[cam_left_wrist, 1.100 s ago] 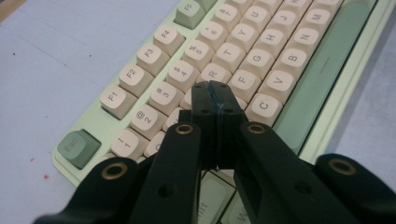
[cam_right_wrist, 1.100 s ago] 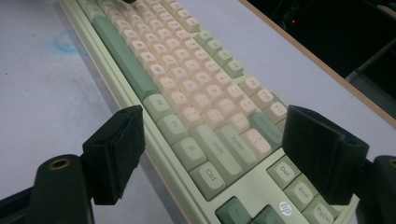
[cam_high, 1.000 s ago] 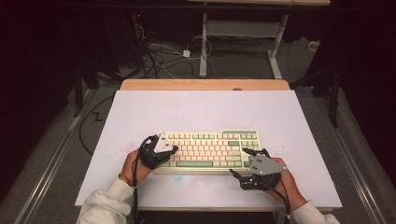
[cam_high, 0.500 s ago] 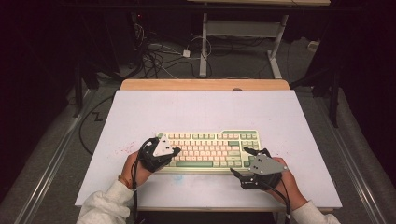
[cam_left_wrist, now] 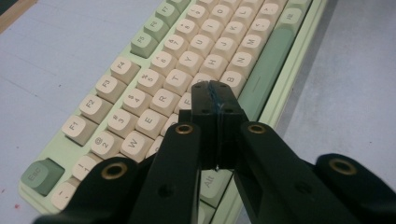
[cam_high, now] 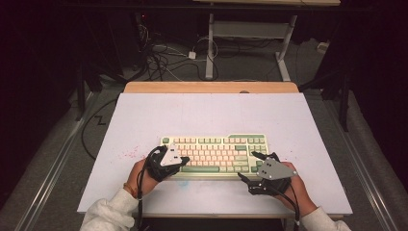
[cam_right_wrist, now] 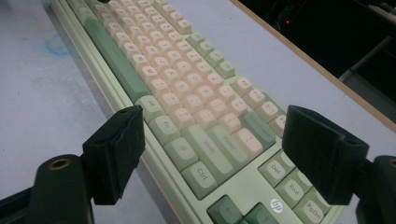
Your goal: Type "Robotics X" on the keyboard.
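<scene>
keyboard: pale green case, cream keys, darker green modifier keys
table: pale lavender top, red specks
grippers' jaws: black

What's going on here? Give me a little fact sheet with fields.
Main thing: green and cream keyboard
Surface: pale table, wooden far edge
Left claw: shut, tips over the keys near the spacebar
Right claw: open, poised over the keyboard's right end
Held: nothing in either claw
</scene>
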Demonstrator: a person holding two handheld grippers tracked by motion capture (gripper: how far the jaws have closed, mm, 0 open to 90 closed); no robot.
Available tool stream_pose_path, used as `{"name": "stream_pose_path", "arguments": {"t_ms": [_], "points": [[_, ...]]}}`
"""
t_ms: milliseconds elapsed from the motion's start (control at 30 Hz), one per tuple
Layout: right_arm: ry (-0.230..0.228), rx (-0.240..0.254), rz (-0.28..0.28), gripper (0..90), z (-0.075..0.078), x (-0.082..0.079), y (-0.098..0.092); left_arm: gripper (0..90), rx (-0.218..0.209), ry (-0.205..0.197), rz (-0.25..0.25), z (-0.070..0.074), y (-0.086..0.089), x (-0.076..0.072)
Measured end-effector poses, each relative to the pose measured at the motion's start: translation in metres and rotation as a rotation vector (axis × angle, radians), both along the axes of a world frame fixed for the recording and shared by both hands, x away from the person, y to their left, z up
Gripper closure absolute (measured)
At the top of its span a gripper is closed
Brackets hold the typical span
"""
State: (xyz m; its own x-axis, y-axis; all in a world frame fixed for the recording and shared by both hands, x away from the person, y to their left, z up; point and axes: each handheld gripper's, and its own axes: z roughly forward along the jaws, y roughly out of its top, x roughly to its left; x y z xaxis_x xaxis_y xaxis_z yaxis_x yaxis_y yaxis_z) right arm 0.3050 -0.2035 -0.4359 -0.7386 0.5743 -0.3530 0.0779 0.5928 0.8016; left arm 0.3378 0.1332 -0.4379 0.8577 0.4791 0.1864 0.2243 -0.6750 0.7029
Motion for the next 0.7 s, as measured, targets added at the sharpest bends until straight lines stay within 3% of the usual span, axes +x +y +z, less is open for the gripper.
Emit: {"name": "stream_pose_path", "arguments": {"t_ms": [700], "points": [[0.000,-0.003,0.000,22.2,0.000,0.000,0.000,87.6,0.024,0.011,-0.060,-0.006,-0.015,-0.007]]}}
